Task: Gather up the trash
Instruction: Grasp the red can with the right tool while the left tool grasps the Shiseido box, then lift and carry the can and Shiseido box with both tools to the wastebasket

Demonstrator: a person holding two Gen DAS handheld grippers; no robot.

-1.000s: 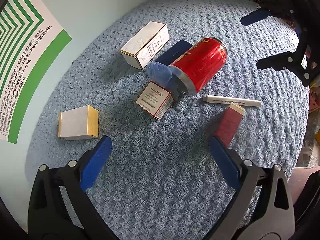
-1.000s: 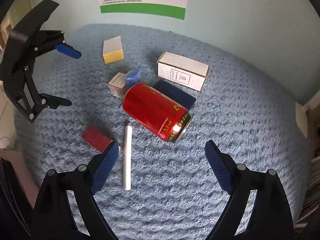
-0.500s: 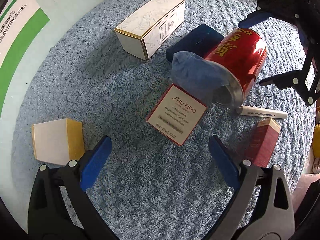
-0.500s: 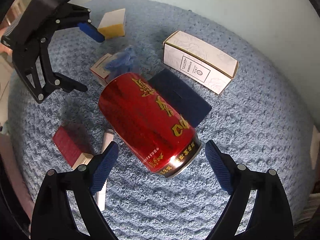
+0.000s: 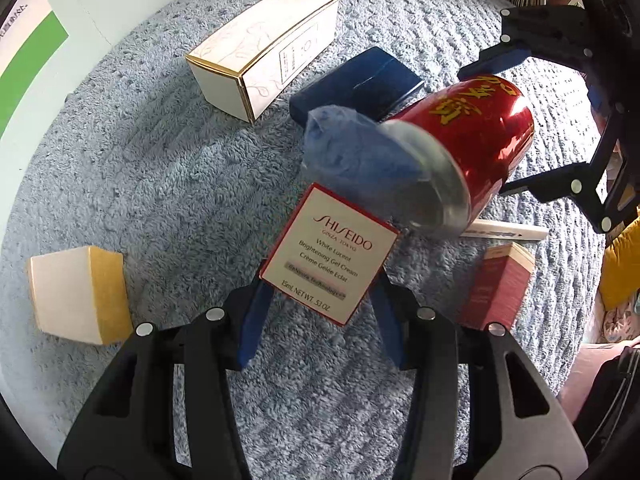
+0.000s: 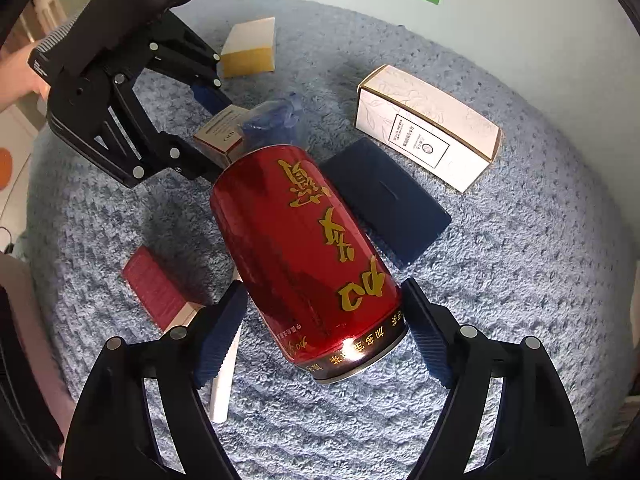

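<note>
Trash lies on a blue carpet (image 5: 160, 184). A small white, red-edged Shiseido box (image 5: 332, 252) sits between the pads of my left gripper (image 5: 318, 282). Its jaws are closing and the pads touch the box's sides. The right wrist view shows the left gripper (image 6: 208, 134) on that box (image 6: 222, 132). A red can (image 6: 308, 248) lies on its side between the pads of my right gripper (image 6: 323, 288). Those jaws are closing, with a slim gap still at the left pad. Crumpled blue plastic (image 5: 360, 148) rests against the can's (image 5: 476, 136) far end.
Around them lie a long white box (image 5: 264, 44), a flat dark blue box (image 5: 360, 80), a yellow and white box (image 5: 80, 292), a dark red box (image 5: 496, 288) and a white stick (image 5: 504, 232). A pale wall with a green-striped poster (image 5: 28, 60) borders the carpet.
Both grippers came down closer to the items. The left jaws went from wide open to narrow around the small box. The right jaws narrowed a little around the can.
</note>
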